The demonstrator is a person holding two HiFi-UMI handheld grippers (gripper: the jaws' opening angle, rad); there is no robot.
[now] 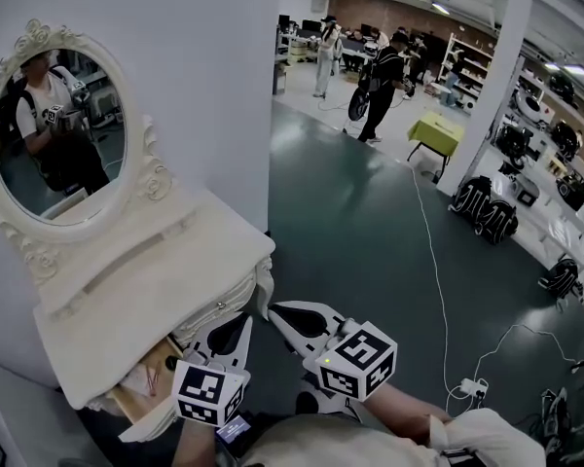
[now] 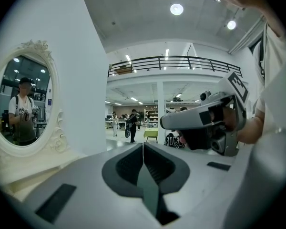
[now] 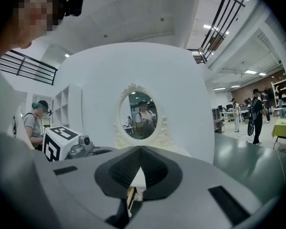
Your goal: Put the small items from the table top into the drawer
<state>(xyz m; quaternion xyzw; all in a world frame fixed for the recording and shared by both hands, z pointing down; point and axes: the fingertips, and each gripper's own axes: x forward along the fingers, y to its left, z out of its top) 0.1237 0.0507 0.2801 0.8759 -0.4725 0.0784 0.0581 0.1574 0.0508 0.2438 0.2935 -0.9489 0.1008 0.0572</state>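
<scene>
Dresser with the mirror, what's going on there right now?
A person holds a gripper in each hand in front of the white dresser. The left gripper and the right gripper are both shut and empty, near the open drawer. No small items show on the dresser's top. Something lies in the drawer, too small to tell what.

colours at the dressing table, head view.
dressing table (image 1: pixel 175 251) and carved mirror frame (image 1: pixel 146 178) cream-white; open drawer (image 1: pixel 151 368) pale wood inside. left gripper (image 1: pixel 245 317) and right gripper (image 1: pixel 273 310) light grey with black jaw pads; their marker cubes (image 1: pixel 358 360) patterned in black-and-white squares. floor (image 1: pixel 350 232) dark grey-green; far small table (image 1: pixel 436 132) yellow-green; wall (image 1: pixel 204 66) white.
</scene>
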